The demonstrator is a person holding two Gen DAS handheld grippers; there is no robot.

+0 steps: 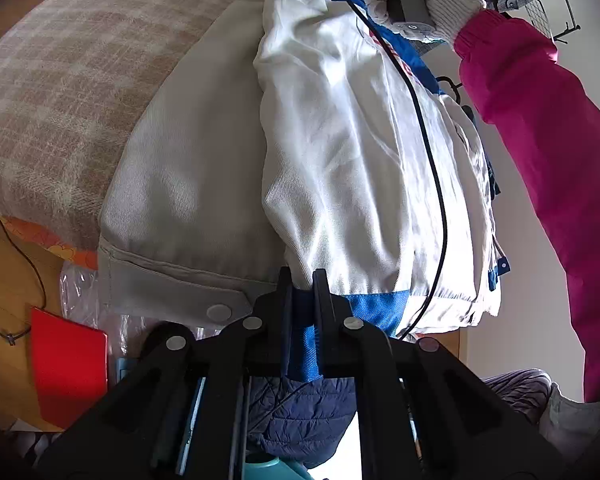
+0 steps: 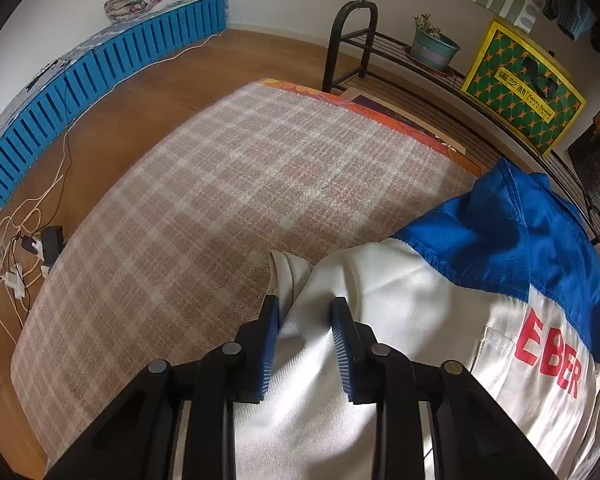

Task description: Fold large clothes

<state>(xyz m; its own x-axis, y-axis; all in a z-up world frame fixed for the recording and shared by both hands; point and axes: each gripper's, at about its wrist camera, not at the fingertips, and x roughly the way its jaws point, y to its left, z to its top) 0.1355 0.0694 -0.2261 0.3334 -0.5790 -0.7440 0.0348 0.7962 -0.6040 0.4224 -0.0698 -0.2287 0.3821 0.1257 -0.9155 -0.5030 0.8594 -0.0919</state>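
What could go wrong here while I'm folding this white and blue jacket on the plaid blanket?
The black cable lies across the white and blue jacket, so it could get folded in or snag. The left gripper pinches only the blue hem edge, which may slip out. The right gripper straddles loose fabric without a clear grip.

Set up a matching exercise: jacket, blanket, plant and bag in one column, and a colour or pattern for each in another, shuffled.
Things:
1. jacket
2. blanket
3. plant
4. bag

Looks:
a. stands in a teal pot
b. yellow with green dots
c. white and blue with red letters
d. pale beige plaid

Pairs: 1-c, 2-d, 3-a, 4-b
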